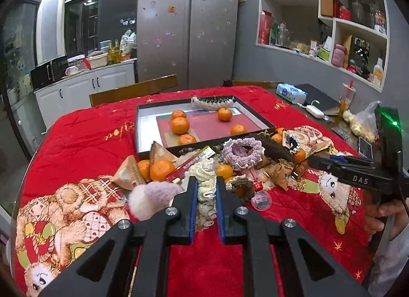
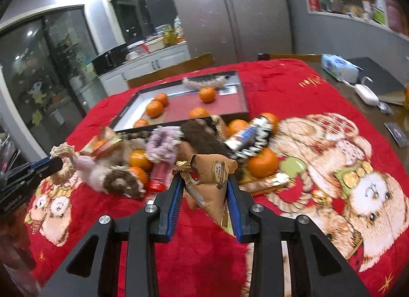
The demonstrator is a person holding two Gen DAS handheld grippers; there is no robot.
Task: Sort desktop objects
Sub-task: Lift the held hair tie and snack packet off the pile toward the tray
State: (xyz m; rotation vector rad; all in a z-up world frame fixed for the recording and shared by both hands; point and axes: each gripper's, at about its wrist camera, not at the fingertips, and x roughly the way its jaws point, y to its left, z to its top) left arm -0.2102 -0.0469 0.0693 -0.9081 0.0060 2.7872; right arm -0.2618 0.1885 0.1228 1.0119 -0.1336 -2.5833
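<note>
My left gripper [image 1: 206, 182] is shut on a cream crocheted scrunchie [image 1: 206, 194] and holds it over the red tablecloth. My right gripper [image 2: 204, 180] is shut on a brown paper snack packet [image 2: 212, 182]. A pile of tangerines [image 1: 161, 169], scrunchies [image 1: 242, 152] and snack packets [image 1: 129, 173] lies in front of a black tray [image 1: 143, 110]. The tray holds several tangerines [image 1: 180, 125] and a fuzzy scrunchie [image 1: 212, 103]. The right gripper shows in the left wrist view [image 1: 313, 161], and the left gripper in the right wrist view [image 2: 60, 162].
The table edge on the right carries a wipes pack [image 1: 291, 93], a white charger [image 1: 315, 111], a drink cup [image 1: 346, 97], a plastic bag [image 1: 363, 123] and a phone [image 1: 365, 147]. Wooden chair backs [image 1: 133, 90] stand behind the table.
</note>
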